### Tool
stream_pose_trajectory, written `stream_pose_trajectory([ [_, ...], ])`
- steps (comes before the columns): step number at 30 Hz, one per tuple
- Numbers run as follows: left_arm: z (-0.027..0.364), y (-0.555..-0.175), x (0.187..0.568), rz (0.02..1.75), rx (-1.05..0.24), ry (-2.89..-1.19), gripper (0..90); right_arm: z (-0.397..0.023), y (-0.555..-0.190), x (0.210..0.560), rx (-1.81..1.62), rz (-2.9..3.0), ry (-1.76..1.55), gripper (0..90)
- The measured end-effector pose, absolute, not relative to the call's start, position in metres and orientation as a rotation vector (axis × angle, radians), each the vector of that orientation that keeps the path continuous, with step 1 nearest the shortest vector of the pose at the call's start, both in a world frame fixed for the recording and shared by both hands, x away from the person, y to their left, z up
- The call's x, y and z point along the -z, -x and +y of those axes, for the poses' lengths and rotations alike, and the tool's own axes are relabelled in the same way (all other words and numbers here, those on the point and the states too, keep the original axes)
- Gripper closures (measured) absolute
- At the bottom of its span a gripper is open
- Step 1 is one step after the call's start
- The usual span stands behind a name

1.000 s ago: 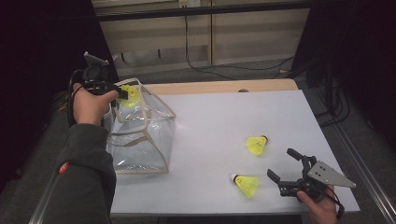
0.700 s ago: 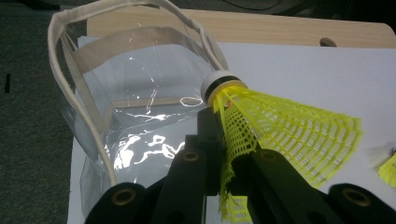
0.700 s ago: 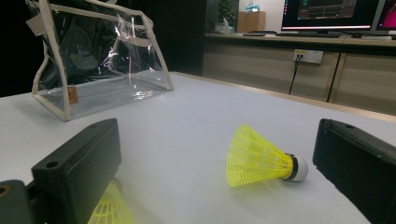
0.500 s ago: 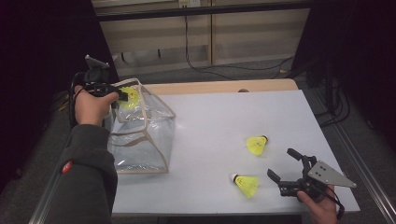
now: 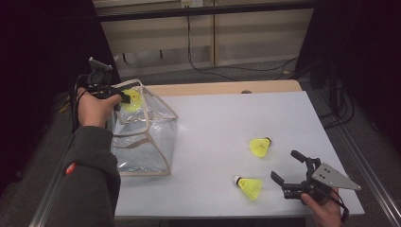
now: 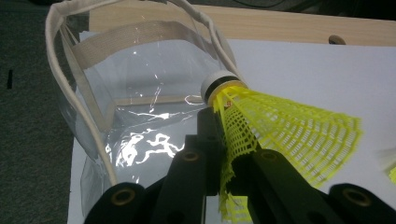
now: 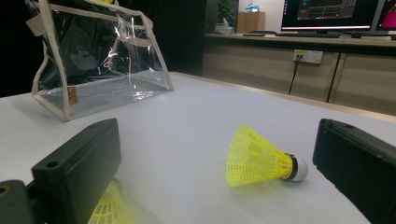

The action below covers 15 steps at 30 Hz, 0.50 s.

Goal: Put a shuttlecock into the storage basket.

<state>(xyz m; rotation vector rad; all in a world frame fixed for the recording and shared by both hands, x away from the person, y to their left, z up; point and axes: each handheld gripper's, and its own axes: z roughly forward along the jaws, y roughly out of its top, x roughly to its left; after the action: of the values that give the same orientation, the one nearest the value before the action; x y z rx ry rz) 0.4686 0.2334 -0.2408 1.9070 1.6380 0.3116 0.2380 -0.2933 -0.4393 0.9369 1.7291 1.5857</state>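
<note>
Left gripper (image 5: 124, 97) is clenching a yellow shuttlecock (image 6: 280, 130) by its skirt, holding it over the clear bag's (image 5: 142, 137) mouth at far left for dropping in, while right gripper (image 5: 289, 165), fingers spread, is waiting near two more shuttlecocks (image 5: 260, 146) on the desk (image 5: 213, 123).

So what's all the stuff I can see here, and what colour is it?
shuttlecock in the grip: 1, yellow with white tip, over the bag's open top
loose shuttlecocks: 2, yellow, lying on the table's right part
clear bag: 1, see-through with beige trim, table's left end
table: 1, white top, wooden far edge
left hand-held gripper: 1, black, shut on a shuttlecock
right hand-held gripper: 1, black, open, near corner
</note>
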Motion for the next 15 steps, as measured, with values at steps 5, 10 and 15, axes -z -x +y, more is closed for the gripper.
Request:
stream_pose_trajectory([
  [5,0.2336,-0.4695,0.2421,1.641,-0.313,-1.91,87.1,-0.2936,-0.2379,0.439,-1.585,1.727,-0.936,0.8],
  [10,0.2347,-0.4707,0.2435,1.647,-0.313,-1.912,87.1,-0.2934,-0.2377,0.4388,-1.585,1.727,-0.936,0.8],
  [15,0.2346,-0.4721,0.2457,1.646,-0.321,-1.913,87.1,-0.2935,-0.2378,0.4389,-1.585,1.726,-0.935,0.8],
])
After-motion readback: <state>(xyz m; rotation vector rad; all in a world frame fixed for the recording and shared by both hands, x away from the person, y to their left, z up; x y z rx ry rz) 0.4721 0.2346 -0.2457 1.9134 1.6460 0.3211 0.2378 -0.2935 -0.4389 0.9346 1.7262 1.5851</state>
